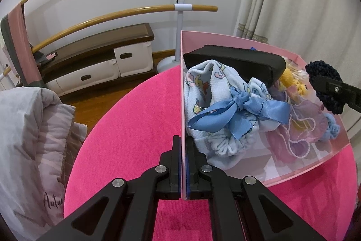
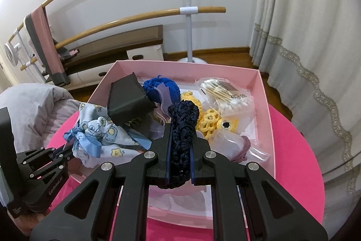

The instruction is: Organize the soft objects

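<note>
Navy crochet scrunchie, ruffled, clamped in R gripper; L gripper pinching pink box wall.

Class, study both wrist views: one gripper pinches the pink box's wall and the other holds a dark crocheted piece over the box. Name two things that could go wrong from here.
1. The left gripper is clamped on the pink box by its thin side wall; pulling or lifting may bend the wall or tip the box.
2. The right gripper holds the navy crochet piece above an already heaped box; dropped onto the black pouch or the blue printed cloth, it could slide off over the wall.
</note>
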`<action>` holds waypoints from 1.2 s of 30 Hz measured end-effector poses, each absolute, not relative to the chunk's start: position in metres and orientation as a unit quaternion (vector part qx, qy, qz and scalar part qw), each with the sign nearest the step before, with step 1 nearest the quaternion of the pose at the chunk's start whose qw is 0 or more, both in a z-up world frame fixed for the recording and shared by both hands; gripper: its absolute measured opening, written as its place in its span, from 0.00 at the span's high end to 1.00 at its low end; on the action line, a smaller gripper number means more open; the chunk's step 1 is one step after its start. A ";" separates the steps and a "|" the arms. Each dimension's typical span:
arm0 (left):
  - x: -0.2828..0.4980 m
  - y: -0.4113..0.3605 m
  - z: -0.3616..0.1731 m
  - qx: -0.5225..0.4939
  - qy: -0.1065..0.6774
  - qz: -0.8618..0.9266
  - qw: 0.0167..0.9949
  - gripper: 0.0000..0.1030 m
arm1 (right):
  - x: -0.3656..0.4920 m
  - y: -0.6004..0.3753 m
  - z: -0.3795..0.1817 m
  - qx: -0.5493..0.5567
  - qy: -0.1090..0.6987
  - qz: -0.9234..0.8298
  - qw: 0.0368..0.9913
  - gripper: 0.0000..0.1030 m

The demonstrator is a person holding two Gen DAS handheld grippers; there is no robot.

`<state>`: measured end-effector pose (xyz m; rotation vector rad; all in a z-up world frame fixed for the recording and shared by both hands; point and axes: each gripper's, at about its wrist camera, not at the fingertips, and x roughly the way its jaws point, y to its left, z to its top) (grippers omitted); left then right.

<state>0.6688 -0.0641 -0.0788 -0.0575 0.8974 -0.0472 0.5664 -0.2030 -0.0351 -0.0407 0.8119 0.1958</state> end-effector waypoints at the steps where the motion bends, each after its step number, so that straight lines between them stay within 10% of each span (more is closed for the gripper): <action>1: 0.668 -0.063 -0.078 -0.029 0.434 -0.022 0.900 1.00 | 0.566 -0.204 -0.035 -0.020 0.395 0.095 0.914 0.89; 7: 0.664 -0.063 -0.075 -0.031 0.438 -0.018 0.898 1.00 | 0.573 -0.210 -0.042 -0.015 0.409 0.087 0.908 0.86; 11: 0.666 -0.066 -0.073 -0.028 0.439 -0.015 0.898 1.00 | 0.577 -0.219 -0.050 -0.003 0.419 0.082 0.904 0.65; 15: 0.666 -0.069 -0.070 -0.025 0.442 -0.011 0.897 0.99 | 0.571 -0.223 -0.047 0.004 0.405 0.079 0.911 0.11; 21: 0.663 -0.068 -0.066 -0.021 0.438 0.000 0.899 0.90 | 0.560 -0.223 -0.040 0.010 0.394 0.075 0.916 0.00; 27: 0.648 -0.061 -0.049 -0.013 0.407 0.038 0.912 0.06 | 0.541 -0.224 -0.027 0.015 0.376 0.065 0.924 0.00; 36: 0.595 -0.058 -0.020 -0.012 0.374 0.040 0.927 0.00 | 0.498 -0.226 0.002 0.022 0.344 0.057 0.937 0.00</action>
